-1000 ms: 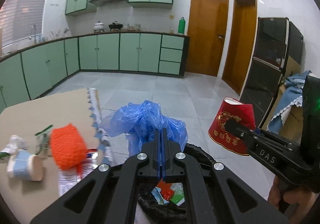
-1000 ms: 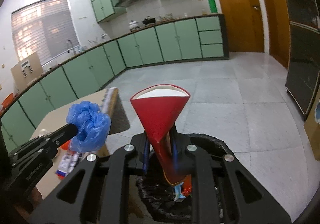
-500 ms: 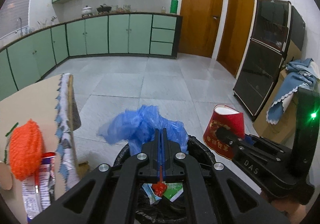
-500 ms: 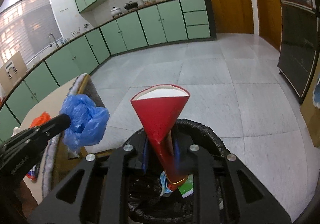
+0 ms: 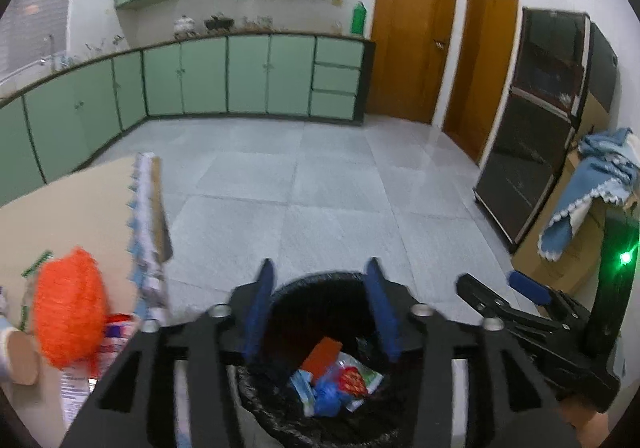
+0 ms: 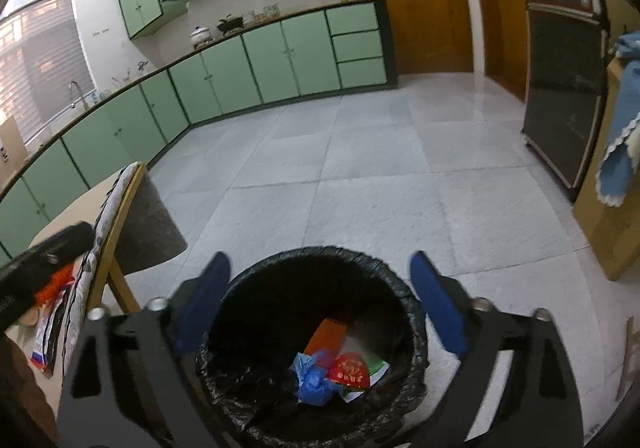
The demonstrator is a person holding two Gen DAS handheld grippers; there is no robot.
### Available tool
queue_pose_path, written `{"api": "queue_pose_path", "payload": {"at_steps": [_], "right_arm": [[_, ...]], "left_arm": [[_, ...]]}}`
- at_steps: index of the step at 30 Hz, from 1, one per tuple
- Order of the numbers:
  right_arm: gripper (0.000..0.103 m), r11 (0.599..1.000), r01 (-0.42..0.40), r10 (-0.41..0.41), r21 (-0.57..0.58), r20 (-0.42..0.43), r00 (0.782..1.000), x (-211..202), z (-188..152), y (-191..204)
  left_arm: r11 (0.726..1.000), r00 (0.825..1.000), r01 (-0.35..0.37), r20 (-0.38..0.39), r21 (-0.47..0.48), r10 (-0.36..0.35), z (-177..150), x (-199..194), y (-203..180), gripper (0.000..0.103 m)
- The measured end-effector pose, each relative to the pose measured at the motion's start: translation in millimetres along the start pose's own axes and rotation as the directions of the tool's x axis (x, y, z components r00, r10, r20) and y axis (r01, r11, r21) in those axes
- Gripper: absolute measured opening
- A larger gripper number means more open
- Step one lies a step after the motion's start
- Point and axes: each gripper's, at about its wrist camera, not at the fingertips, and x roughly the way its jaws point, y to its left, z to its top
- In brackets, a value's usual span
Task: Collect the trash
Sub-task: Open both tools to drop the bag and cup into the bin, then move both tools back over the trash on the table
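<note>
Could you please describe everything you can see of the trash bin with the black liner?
The round bin lined with a crinkled black plastic bag stands upright on the grey tiled floor beside the table's corner, just below both tongs. The liner folds over its rim, ruffled and glossy. Inside, near the bottom, lie a crumpled blue plastic bag, a squashed red paper cup, an orange card and white and green wrappers. Nothing is seen touching the rim; its near edge is hidden by the tongs' frames.

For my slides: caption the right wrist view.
Open right gripper above black-lined bin holding crumpled blue bag and red cup.
</note>
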Motion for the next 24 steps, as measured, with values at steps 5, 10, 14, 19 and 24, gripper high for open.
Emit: {"api": "queue_pose_path", "payload": {"at_steps": [5, 10, 14, 19, 24], "right_arm": [[0.098, 1.000, -0.006, 0.006, -0.006, 0.031, 1.000, -19, 6, 15], [0.098, 0.998, -0.058, 0.060, -0.030, 0.066, 0.996, -43, 7, 46], [0.098, 0.992, -0.105, 0.111, -0.071, 0.085, 0.990, -60, 3, 79], [0.098, 0.976, -0.175, 0.188, -0.130, 0.091, 0.978, -71, -1, 120], [0.098, 0.959, -0.217, 0.236, -0.180, 0.088, 0.968, -73, -7, 158]], "left_arm": [[0.997, 0.995, -0.068, 0.074, -0.026, 0.069, 5, -35, 28, 0.074], [0.987, 0.982, -0.145, 0.114, -0.062, 0.152, -4, -75, 62, 0.081], [0.974, 0.968, -0.208, 0.120, -0.093, 0.219, -17, -104, 92, 0.082], [0.945, 0.944, -0.298, 0.105, -0.132, 0.312, -38, -135, 131, 0.082], [0.905, 0.908, -0.386, 0.097, -0.178, 0.407, -54, -160, 172, 0.082]]}}
